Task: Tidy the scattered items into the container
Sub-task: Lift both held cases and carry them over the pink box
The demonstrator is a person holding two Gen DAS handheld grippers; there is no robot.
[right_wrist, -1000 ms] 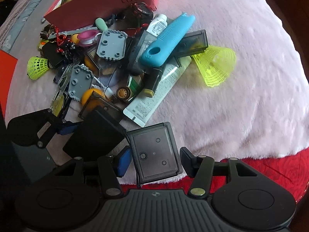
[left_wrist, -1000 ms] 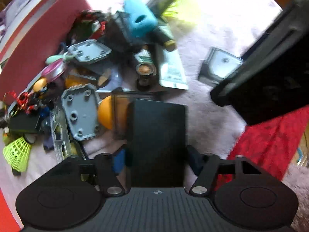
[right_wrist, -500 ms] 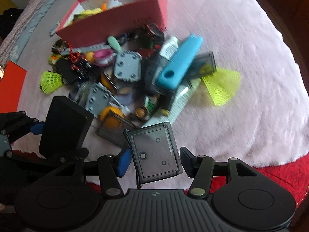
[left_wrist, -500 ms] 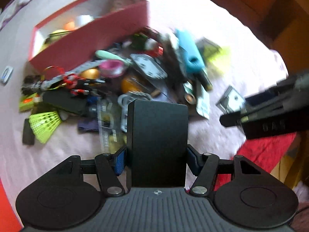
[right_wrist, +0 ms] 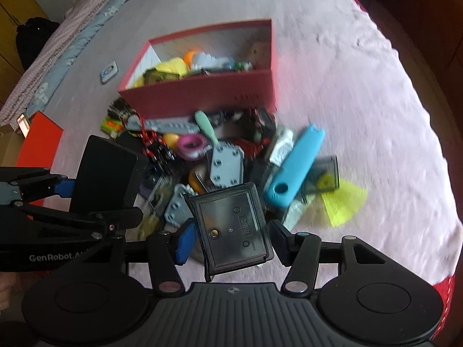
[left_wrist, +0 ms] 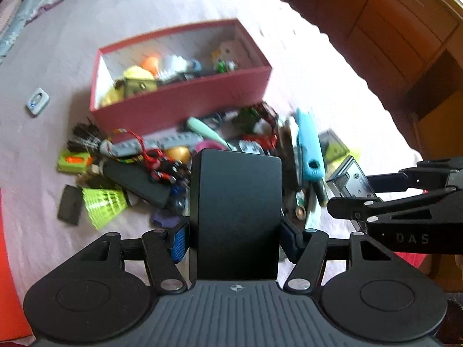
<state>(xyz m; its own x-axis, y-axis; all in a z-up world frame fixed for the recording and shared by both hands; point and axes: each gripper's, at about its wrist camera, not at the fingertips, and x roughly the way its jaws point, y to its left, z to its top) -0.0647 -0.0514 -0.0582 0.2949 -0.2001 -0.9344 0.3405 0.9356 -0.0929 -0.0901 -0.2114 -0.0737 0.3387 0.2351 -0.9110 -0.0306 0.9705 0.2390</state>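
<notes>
My left gripper (left_wrist: 234, 235) is shut on a flat black box (left_wrist: 235, 211) and holds it above the pile. It also shows in the right wrist view (right_wrist: 107, 173). My right gripper (right_wrist: 231, 244) is shut on a dark clear plastic case (right_wrist: 231, 228), which also shows in the left wrist view (left_wrist: 350, 179). The red open box (left_wrist: 185, 101) (right_wrist: 202, 95) lies beyond the pile and holds several items. Scattered items lie between it and me: a blue handle (right_wrist: 295, 167), grey plates (right_wrist: 225, 164), a yellow-green shuttlecock (left_wrist: 104, 202).
A pink fuzzy cover (right_wrist: 361, 86) lies under everything. A small white tag (left_wrist: 37, 104) lies left of the red box. An orange-red lid (right_wrist: 37, 141) lies at the left edge. A second shuttlecock (right_wrist: 344, 199) lies right of the pile. Wooden furniture (left_wrist: 405, 43) stands far right.
Both grippers have lifted and tilted up with their loads; the red box has come into full view, and the pile now sits lower and farther off.
</notes>
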